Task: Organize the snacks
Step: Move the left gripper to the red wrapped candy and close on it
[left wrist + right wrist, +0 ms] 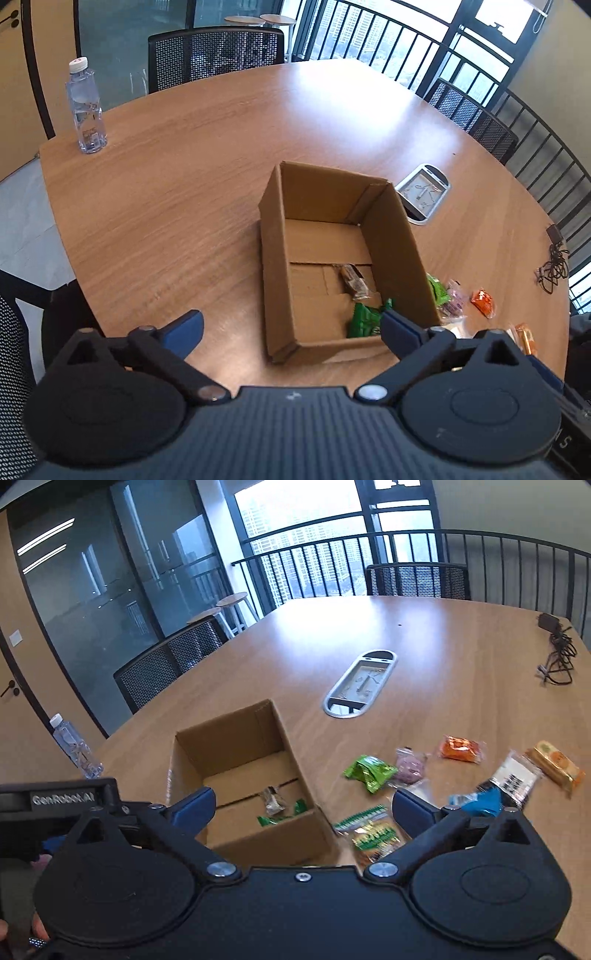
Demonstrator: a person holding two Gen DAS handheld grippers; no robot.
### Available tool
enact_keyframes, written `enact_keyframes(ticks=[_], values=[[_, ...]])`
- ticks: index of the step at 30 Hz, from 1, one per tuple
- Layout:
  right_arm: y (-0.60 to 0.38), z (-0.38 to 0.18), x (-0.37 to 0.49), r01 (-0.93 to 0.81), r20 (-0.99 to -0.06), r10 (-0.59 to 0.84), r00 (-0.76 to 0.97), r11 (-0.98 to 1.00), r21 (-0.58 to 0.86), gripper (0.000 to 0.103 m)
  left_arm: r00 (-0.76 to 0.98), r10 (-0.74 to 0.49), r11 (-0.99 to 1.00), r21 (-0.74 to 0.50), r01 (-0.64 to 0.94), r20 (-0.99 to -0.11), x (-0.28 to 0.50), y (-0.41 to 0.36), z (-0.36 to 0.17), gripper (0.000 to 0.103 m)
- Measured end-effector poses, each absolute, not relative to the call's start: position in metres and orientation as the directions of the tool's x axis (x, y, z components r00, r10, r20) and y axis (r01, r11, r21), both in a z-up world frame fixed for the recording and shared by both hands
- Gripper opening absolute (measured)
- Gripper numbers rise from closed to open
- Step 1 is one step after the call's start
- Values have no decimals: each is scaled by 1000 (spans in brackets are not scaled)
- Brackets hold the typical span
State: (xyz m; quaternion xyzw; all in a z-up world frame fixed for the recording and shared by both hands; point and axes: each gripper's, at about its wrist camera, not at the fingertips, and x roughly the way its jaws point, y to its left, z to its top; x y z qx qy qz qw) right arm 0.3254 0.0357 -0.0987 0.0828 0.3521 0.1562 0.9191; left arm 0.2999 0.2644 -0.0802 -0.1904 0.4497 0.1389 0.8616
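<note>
Two snacks lie already inside the open cardboard box point(325, 258): a brown wrapped bar point(354, 281) on the bottom near its middle and a green packet point(365, 320) in the near right corner. The box stands on the wooden table point(192, 206), not far from its near edge. The left gripper point(291, 328) hangs above the near end of the box with its blue fingers point(400, 328) wide apart and nothing between them. The right gripper point(303, 805) is also spread wide and holds nothing; it hovers over the near right corner of the box. Beside the right wall of the box several snacks lie loose on the table: a green pouch point(370, 772), a purple sweet point(410, 766), an orange packet point(461, 748), a yellow-orange bar point(557, 766), a blue packet point(480, 800) and a green-striped packet point(373, 834). A water bottle point(85, 107) stands upright at the far left corner of the table, and a black cable point(557, 657) lies near its right edge.
</note>
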Motion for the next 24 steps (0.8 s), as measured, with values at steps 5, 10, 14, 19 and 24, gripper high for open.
enact_keyframes(ticks=[5,10,14,19,24], values=[[10,-103,315,-184,-635,294,715,954,235,103,576,42,890,-231,-392,-816,294,249,-79,103],[-16,-112,309,-146,-659,268,702,961,235,103,587,14,902,-243,-357,-809,290,230,-82,103],[-34,-120,301,-118,-669,228,707,971,206,103,586,-7,913,-244,-326,-810,290,212,-86,103],[-51,-130,293,-101,-685,203,700,977,187,102,568,-39,918,-253,-304,-822,292,195,-94,103],[-64,-141,291,-89,-704,181,687,982,166,95,530,-72,919,-263,-294,-845,296,177,-108,103]])
